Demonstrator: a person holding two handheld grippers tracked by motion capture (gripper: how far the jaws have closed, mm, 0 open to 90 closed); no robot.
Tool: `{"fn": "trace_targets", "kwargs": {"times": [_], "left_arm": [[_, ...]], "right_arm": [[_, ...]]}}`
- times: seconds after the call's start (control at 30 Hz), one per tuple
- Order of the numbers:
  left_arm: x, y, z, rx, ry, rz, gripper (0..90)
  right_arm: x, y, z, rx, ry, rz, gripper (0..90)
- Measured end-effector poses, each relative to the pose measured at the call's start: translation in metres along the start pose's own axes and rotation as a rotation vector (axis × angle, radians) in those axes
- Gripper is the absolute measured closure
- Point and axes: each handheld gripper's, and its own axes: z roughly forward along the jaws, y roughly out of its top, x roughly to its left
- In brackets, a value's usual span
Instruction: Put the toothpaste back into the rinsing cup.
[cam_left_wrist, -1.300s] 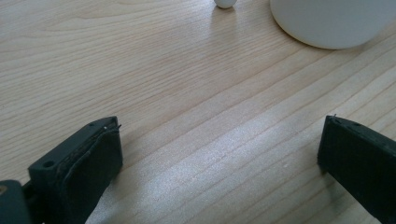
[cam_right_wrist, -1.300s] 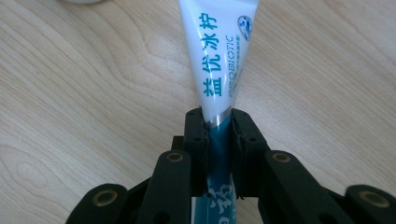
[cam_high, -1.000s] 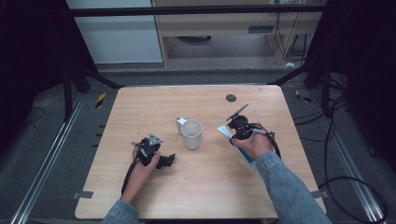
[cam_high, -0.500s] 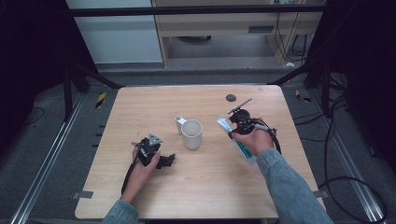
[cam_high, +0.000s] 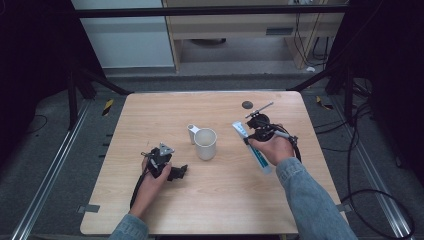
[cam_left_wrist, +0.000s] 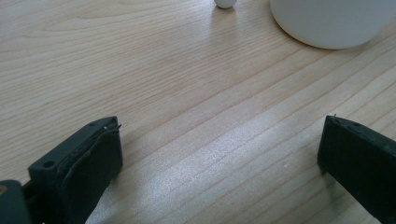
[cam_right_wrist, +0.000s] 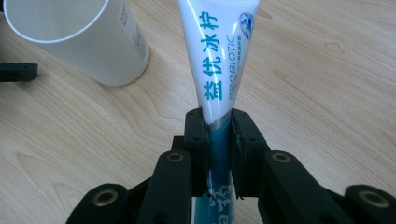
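Wooden worktop (cam_high: 215, 200), mid-surface: white cup (cam_high: 205, 144). Toward right edge: right gripper (cam_right_wrist: 218, 135), jaws clamped on toothpaste tube (cam_right_wrist: 219, 60). Toward left edge: left gripper (cam_left_wrist: 219, 163), jaws spread apart, resting on worktop.

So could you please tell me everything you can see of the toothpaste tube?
The white and teal plastic toothpaste tube looks soft and flattened, printed with teal Chinese characters and the word PROBIOTIC. The right hand-held gripper is shut on it, jaws pinching where the white turns to teal. In the high view the tube slants along the pale wooden table, partly hidden under the hand, right of the white cylindrical cup and apart from it. Its cap cannot be made out.
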Motion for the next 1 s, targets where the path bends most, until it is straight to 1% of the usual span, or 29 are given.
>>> {"fn": "trace_targets", "kwargs": {"times": [0.13, 0.2, 0.3, 0.33, 0.37, 0.4, 0.43, 0.73, 0.83, 1.0], "left_arm": [[0.000, 0.000, 0.000, 0.000, 0.000, 0.000, 0.0], [0.000, 0.000, 0.000, 0.000, 0.000, 0.001, 0.0], [0.000, 0.000, 0.000, 0.000, 0.000, 0.000, 0.0], [0.000, 0.000, 0.000, 0.000, 0.000, 0.000, 0.0], [0.000, 0.000, 0.000, 0.000, 0.000, 0.001, 0.0], [0.000, 0.000, 0.000, 0.000, 0.000, 0.001, 0.0], [0.000, 0.000, 0.000, 0.000, 0.000, 0.001, 0.0], [0.000, 0.000, 0.000, 0.000, 0.000, 0.000, 0.0], [0.000, 0.000, 0.000, 0.000, 0.000, 0.000, 0.0], [0.000, 0.000, 0.000, 0.000, 0.000, 0.001, 0.0]], "right_arm": [[0.001, 0.001, -0.001, -0.014, 0.006, 0.004, 78.4], [0.002, 0.001, -0.003, -0.037, 0.016, 0.003, 78.4], [0.003, 0.001, -0.004, -0.047, 0.018, 0.008, 78.4], [0.003, 0.001, -0.005, -0.055, 0.018, 0.006, 78.4], [0.004, 0.001, -0.007, -0.076, 0.018, 0.006, 78.5], [0.004, 0.001, -0.007, -0.076, 0.018, 0.006, 78.5], [0.005, 0.002, -0.009, -0.090, 0.022, 0.015, 78.6], [0.005, 0.004, -0.015, -0.112, 0.023, 0.010, 78.7], [0.004, 0.006, -0.019, -0.135, 0.030, 0.025, 78.7], [0.006, 0.009, -0.021, -0.158, 0.030, 0.020, 78.7]]}}
